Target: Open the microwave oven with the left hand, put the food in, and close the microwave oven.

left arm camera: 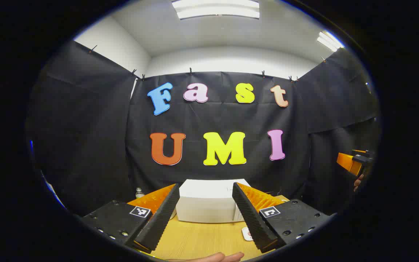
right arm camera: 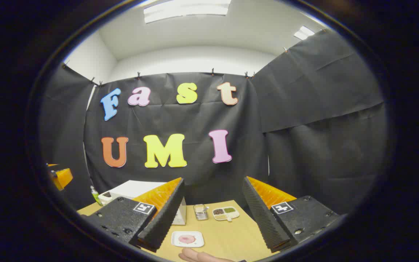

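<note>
The microwave (left arm camera: pixel 209 203), a white box, sits closed at the far side of the wooden table (left arm camera: pixel 195 240), straight ahead of the left gripper (left arm camera: pixel 206 214) and framed between its fingers; in the right gripper view it shows at the left (right arm camera: pixel 129 191). The food looks to be the pink piece on a small white plate (right arm camera: pixel 187 239), lying on the table near the right gripper (right arm camera: pixel 209 214), in front of the microwave's right end. Both grippers stand wide apart and hold nothing. I judge the task has not begun: the door is not yet open. The next move calls for the left gripper to reach forward and down to the door's edge or handle, which I cannot make out from here. Farther back sit a small tray (right arm camera: pixel 226 213) with three compartments of dark, green and pale contents, and beside it a small metal container (right arm camera: pixel 200 211) whose contents are unclear.
</note>
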Demonstrator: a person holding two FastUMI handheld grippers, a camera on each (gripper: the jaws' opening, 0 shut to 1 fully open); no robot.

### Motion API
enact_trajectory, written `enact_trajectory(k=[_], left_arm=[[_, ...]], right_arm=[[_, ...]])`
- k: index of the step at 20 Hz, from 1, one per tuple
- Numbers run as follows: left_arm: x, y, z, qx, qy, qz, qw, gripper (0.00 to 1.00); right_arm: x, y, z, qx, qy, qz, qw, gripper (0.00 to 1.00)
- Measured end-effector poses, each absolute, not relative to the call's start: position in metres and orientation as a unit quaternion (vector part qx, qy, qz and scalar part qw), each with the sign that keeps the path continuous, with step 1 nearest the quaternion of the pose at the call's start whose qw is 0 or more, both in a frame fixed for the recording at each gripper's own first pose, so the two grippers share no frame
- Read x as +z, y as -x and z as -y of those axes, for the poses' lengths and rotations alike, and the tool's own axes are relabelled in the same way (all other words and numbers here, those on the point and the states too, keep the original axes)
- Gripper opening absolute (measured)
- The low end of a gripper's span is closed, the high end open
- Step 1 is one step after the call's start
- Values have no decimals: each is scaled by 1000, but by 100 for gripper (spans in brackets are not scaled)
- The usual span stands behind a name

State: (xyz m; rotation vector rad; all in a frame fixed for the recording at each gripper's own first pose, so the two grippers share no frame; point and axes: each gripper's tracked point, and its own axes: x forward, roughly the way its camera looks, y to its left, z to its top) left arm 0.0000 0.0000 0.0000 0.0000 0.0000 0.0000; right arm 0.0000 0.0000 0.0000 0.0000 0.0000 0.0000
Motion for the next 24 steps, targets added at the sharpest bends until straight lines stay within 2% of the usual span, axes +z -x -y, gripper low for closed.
enact_trajectory(k=[3, 4, 12, 14, 16, 17, 20, 24], left_arm=[[-4, -2, 3, -3, 11, -6, 1000, 84], [-4, -4, 3, -4, 12, -5, 1000, 93], [-5, -14, -5, 3, 16, -5, 1000, 93], [-8, -21, 3, -13, 25, -2, 1000, 93], [-17, -31, 8, -24, 30, -10, 999, 92], [-23, -37, 10, -25, 31, -14, 999, 92], [-44, -62, 29, -49, 43, -29, 997, 92], [-83, -104, 49, -48, 32, -45, 997, 92]], right_arm=[[3, 3, 2, 2, 8, 9, 1000, 95], [7, 4, 3, 0, 7, 17, 1000, 95], [11, 2, 5, 0, 10, 27, 1000, 95], [3, 2, 0, 4, 1, 11, 1000, 95], [0, 1, -4, 10, -1, 3, 1000, 100], [-2, 0, -4, 12, -1, 1, 1000, 95], [1, -1, -9, 25, -7, 10, 1000, 96], [-11, -8, 2, 25, -15, 3, 1000, 95]])
